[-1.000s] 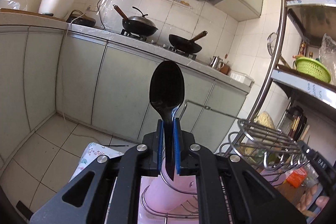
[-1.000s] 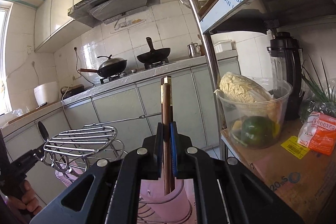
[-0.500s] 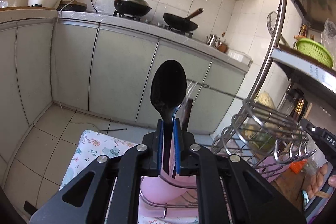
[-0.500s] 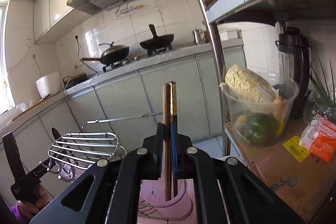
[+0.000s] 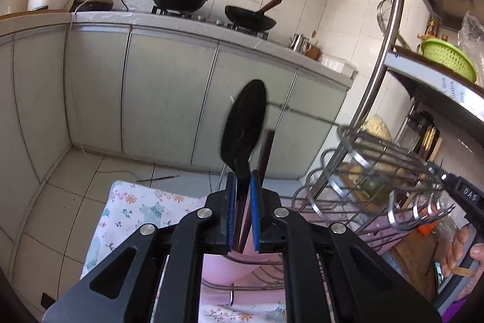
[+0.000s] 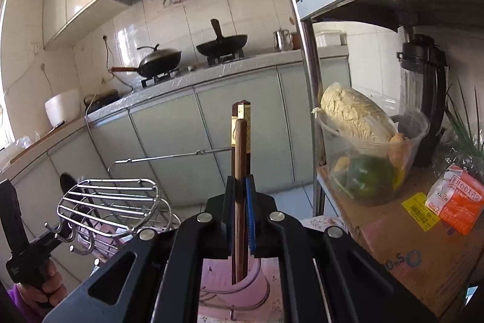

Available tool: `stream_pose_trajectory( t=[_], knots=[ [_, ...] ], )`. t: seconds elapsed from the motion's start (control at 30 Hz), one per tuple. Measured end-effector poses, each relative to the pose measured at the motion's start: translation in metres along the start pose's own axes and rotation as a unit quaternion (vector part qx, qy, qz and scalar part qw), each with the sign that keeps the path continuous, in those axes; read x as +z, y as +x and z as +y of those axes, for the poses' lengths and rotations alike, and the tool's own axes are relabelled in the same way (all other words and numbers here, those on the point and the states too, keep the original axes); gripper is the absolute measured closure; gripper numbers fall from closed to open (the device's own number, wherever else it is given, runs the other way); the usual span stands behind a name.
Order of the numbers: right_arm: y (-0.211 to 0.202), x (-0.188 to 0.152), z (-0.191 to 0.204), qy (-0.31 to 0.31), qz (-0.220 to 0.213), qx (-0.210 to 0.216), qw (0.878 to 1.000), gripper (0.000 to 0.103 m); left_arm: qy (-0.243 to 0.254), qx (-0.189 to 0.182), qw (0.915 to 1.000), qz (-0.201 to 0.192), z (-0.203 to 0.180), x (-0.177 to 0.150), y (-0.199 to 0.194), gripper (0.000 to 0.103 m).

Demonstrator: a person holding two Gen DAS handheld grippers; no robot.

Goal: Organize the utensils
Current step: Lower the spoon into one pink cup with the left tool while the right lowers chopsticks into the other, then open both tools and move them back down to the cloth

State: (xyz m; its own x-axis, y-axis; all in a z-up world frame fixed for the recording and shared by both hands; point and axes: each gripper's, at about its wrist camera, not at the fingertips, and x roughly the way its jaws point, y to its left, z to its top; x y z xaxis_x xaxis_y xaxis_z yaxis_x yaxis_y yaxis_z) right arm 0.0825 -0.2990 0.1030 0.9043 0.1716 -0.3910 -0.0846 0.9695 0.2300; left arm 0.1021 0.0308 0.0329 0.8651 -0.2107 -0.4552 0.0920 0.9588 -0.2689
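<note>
My left gripper (image 5: 242,211) has its blue pads slightly parted around the handle of a black spoon (image 5: 244,126), which tilts right, blurred, with its handle down in the pink utensil cup (image 5: 225,267). Brown chopsticks (image 5: 265,153) stand in the same cup behind the spoon. My right gripper (image 6: 240,214) has its pads a little apart around the brown gold-banded chopsticks (image 6: 240,141), whose lower ends are in the pink cup (image 6: 242,289). The cup sits in a wire ring of the metal rack (image 6: 112,199).
A metal dish rack (image 5: 387,171) stands on a floral cloth (image 5: 133,211). A steel shelf pole (image 6: 308,74) rises at the right, with a cardboard box (image 6: 393,250), a tub of vegetables (image 6: 369,159) and a blender (image 6: 423,99). Kitchen cabinets are behind.
Both grippers have lowered toward the pink cup. The left pads have parted and the spoon has tipped to the right. The right pads have loosened on the chopsticks, which now stand in the cup.
</note>
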Motion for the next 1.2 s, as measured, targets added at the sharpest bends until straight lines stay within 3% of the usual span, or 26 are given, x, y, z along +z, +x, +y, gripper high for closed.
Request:
stream_pose_trajectory(
  t=[0.13,0.2,0.27,0.53,0.67,0.83,0.97,1.2],
  knots=[
    [-0.014,0.015,0.003,-0.013,-0.018,0.005,1.000,0.097,-0.007,-0.004,0.9999,0.008,0.003,0.003,-0.004,0.090],
    [-0.022,0.026,0.005,-0.020,-0.031,0.006,0.999,0.097,-0.009,-0.011,0.9999,-0.005,0.005,0.009,-0.011,0.078],
    [-0.028,0.034,0.007,-0.028,-0.033,0.004,0.999,0.097,-0.009,-0.017,0.9998,-0.010,0.004,0.015,-0.016,0.075],
    [0.000,0.011,0.000,-0.021,0.031,-0.009,0.999,0.097,-0.004,-0.016,0.9998,0.015,0.002,0.013,-0.013,0.074],
    [0.001,0.004,-0.002,-0.011,0.036,-0.006,0.999,0.096,0.004,-0.011,0.9997,0.019,0.002,0.009,-0.018,0.074],
    [0.000,-0.003,0.001,-0.022,0.051,-0.003,0.998,0.070,-0.002,-0.008,0.9998,0.019,0.005,0.011,-0.024,0.074],
    [-0.013,-0.011,0.001,-0.017,0.052,-0.002,0.999,0.067,-0.005,-0.003,0.9997,0.022,0.006,0.008,-0.030,0.068],
    [-0.044,-0.024,0.006,-0.016,0.043,0.002,0.999,0.065,0.010,0.004,0.9995,0.028,0.002,0.002,-0.041,0.067]
  ],
)
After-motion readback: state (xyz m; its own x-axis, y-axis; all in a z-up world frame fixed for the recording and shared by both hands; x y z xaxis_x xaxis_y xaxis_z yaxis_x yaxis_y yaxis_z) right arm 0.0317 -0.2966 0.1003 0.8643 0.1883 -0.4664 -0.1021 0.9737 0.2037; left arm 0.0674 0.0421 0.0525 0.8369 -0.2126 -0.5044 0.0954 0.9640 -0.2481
